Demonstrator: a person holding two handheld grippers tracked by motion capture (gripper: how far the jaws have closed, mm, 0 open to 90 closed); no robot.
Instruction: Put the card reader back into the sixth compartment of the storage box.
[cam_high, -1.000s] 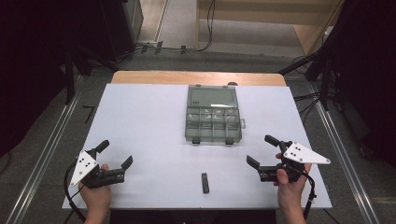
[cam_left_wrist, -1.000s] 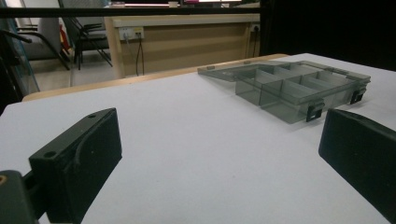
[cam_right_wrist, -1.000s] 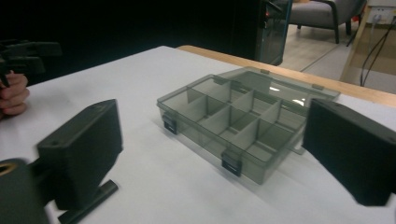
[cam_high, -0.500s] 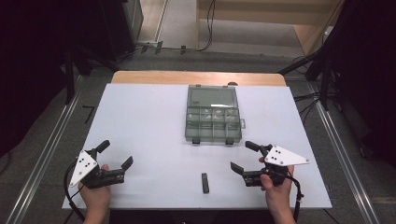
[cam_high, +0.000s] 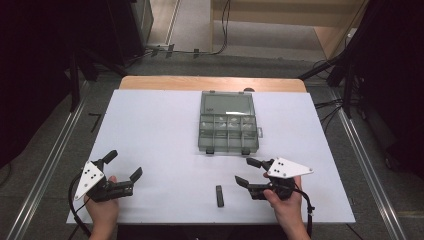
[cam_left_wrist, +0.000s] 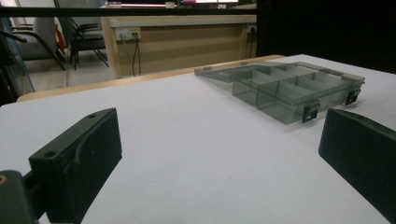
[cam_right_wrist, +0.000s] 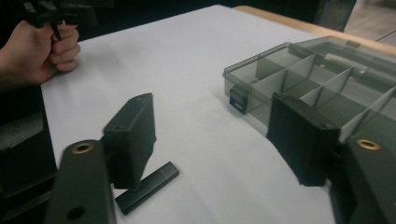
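Right tongs (cam_high: 246, 171) beside black bar (cam_high: 219, 195)

Box (cam_high: 228, 127) smoky translucent plastic, glossy; bar (cam_high: 219, 195) matt black; table (cam_high: 150, 130) matt white.

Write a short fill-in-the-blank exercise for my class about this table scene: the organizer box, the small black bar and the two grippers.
1. The lid of the clear organizer box lies ____.
2. The small black bar lies on the white table, nearest the ____ gripper.
3. The jaws of the left gripper stand ____, with nothing between them.
4. The right gripper holds ____.

Missing words: open; right; open; nothing
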